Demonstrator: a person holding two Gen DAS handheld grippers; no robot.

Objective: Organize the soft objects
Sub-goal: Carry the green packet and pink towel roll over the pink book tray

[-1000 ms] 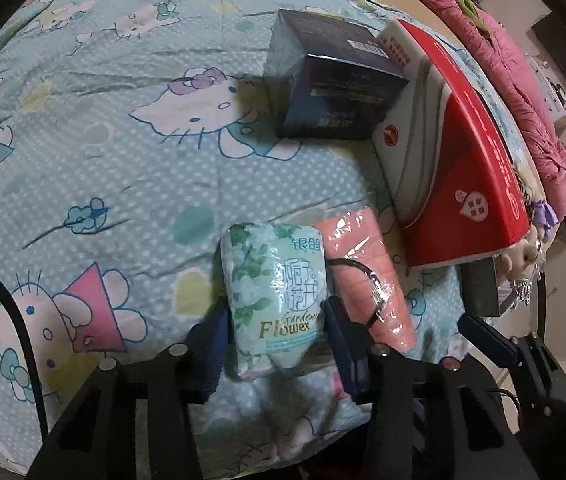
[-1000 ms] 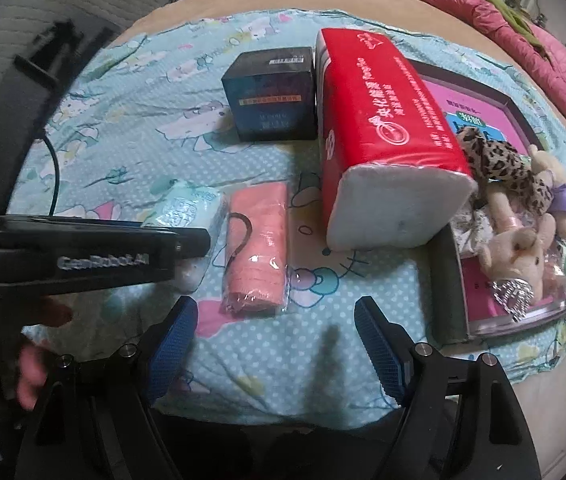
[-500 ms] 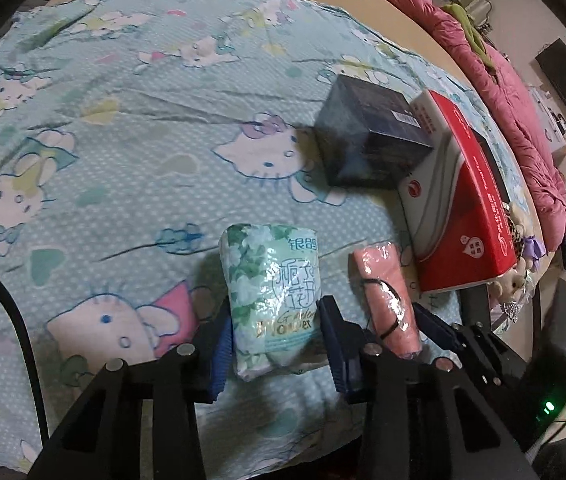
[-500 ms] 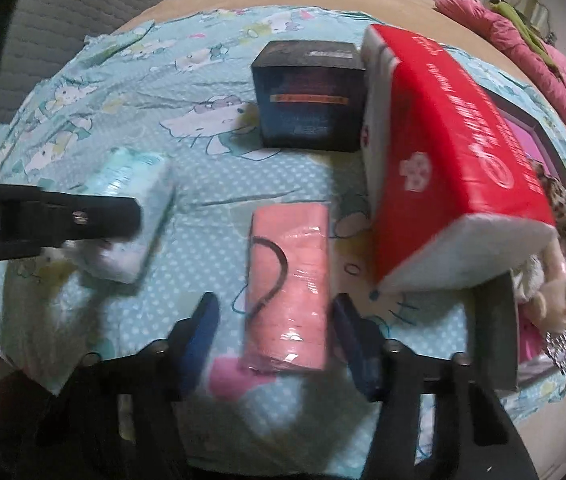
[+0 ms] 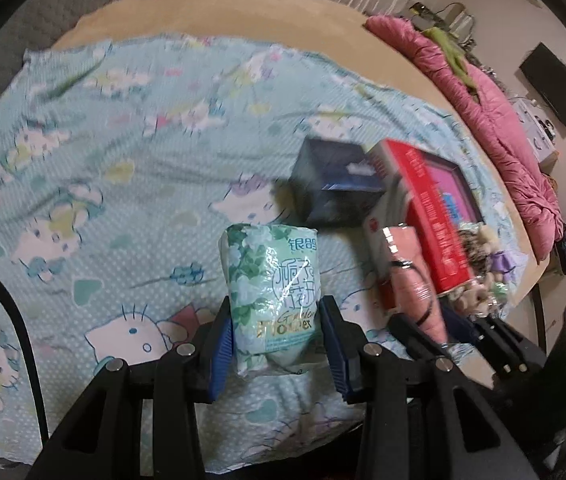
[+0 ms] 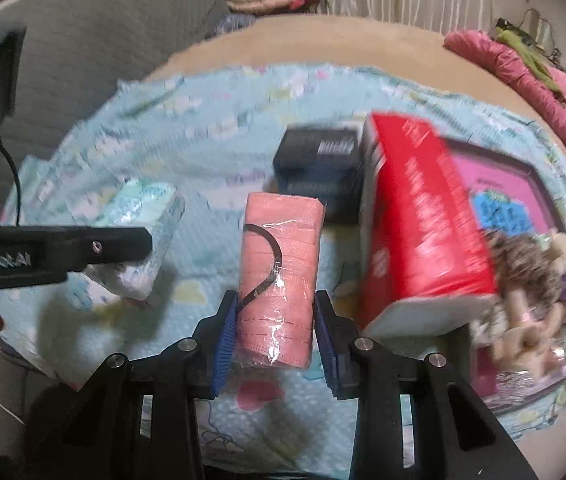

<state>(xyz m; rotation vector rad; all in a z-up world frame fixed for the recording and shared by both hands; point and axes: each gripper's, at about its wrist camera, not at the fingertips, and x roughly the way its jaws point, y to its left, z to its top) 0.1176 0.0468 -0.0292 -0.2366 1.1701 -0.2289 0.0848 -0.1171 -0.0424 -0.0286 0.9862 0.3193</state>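
My left gripper [image 5: 277, 342] is shut on a green floral tissue pack [image 5: 273, 292] and holds it above the Hello Kitty sheet [image 5: 115, 168]. My right gripper [image 6: 275, 338] is shut on a pink plastic-wrapped pack [image 6: 279, 276] with a black loop on it, also lifted off the sheet. The pink pack also shows in the left wrist view [image 5: 411, 276]. The tissue pack and the left gripper's finger [image 6: 83, 248] show at the left of the right wrist view.
A red tissue pack [image 6: 419, 224] and a dark blue box [image 6: 319, 168] stand on the sheet. A pink tray [image 6: 503, 196] with plush toys [image 6: 531, 280] lies at the right. A pink quilt [image 5: 495, 108] is at the far right.
Both grippers have closed on their packs and lifted them off the sheet. The right gripper moved in over the pink pack, and both views have pulled back and up.
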